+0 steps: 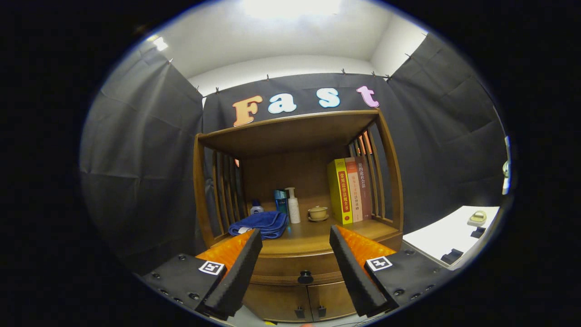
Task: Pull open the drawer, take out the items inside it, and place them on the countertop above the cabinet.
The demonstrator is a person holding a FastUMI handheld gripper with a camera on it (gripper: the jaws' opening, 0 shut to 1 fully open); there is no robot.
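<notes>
Approach is the step in hand: gripper (295, 254) hangs with jaws wide and empty, the shut drawer (295, 268) with its knob (305, 276) just ahead between the fingers, so next likely means closing on that knob.

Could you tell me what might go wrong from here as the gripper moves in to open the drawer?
The gripper is open, with the drawer knob beyond its fingers. The knob is small and round, so the fingers could slip off it. The countertop already holds a blue towel, bottles, a cup and books, so items set down there may knock something over.
</notes>
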